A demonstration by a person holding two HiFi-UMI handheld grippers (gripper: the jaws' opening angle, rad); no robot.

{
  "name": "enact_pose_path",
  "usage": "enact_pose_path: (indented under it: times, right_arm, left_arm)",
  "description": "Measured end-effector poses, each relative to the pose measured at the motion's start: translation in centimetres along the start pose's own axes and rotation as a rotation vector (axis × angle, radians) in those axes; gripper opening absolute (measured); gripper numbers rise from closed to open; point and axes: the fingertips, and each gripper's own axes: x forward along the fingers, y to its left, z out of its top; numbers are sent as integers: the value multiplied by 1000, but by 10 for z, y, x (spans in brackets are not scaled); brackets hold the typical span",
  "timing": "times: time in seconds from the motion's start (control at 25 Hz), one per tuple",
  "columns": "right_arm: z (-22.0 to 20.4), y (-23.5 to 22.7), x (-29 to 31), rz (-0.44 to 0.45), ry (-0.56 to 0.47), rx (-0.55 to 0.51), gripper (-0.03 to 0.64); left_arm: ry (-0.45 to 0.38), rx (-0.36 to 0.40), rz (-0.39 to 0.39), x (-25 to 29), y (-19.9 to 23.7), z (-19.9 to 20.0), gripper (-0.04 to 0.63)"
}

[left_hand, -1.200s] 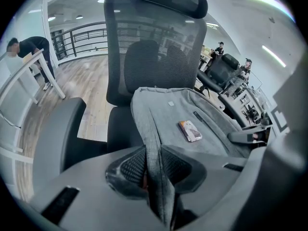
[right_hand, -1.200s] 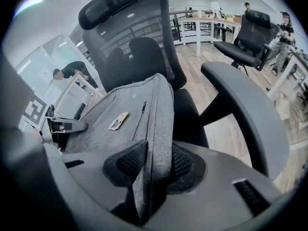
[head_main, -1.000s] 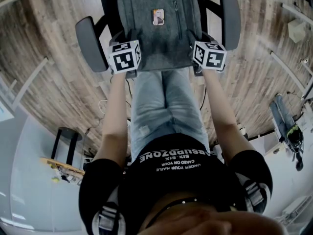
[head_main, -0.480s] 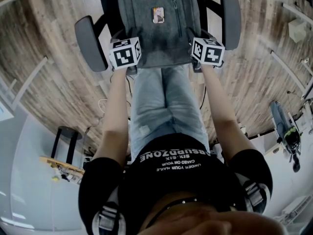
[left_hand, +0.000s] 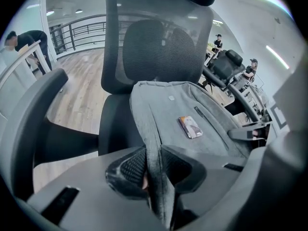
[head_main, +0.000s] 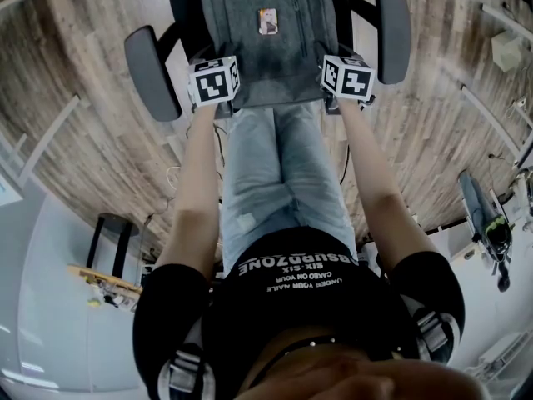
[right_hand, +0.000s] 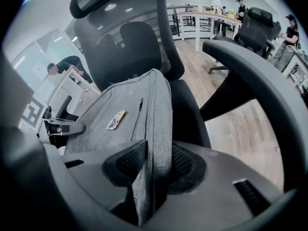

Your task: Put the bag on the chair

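A grey backpack (head_main: 271, 40) with a small picture tag (head_main: 268, 22) lies against the black office chair's backrest (left_hand: 154, 47), between the two armrests (head_main: 150, 73). My left gripper (left_hand: 153, 170) is shut on the bag's left side edge, with the grey fabric pinched between its pads. On the bag's right side edge, my right gripper (right_hand: 153, 165) is also shut, a fold of fabric held between its pads. In the head view the marker cubes (head_main: 215, 80) sit at the bag's two lower corners. The chair seat under the bag is hidden.
The person's legs (head_main: 279, 182) stand close before the chair on a wooden floor. The right armrest (right_hand: 260, 81) curves near my right gripper. Other office chairs (left_hand: 226, 66), desks and people stand in the background. Tools lie on the floor at right (head_main: 491, 223).
Both grippers have sunk toward the chair with the bag, moving up the head view. The bag sits lower between the armrests. The grips have not changed.
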Motion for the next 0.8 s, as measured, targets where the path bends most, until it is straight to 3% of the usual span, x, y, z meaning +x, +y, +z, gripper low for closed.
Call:
enact_pose_path:
  times: [0.6, 0.8]
  right_arm:
    - [-15, -21, 35, -13, 26, 3, 163]
    - [-17, -29, 48, -42, 58, 6, 184]
  left_arm:
    - [11, -16, 22, 23, 7, -9, 104]
    - [26, 19, 43, 37, 11, -14, 118]
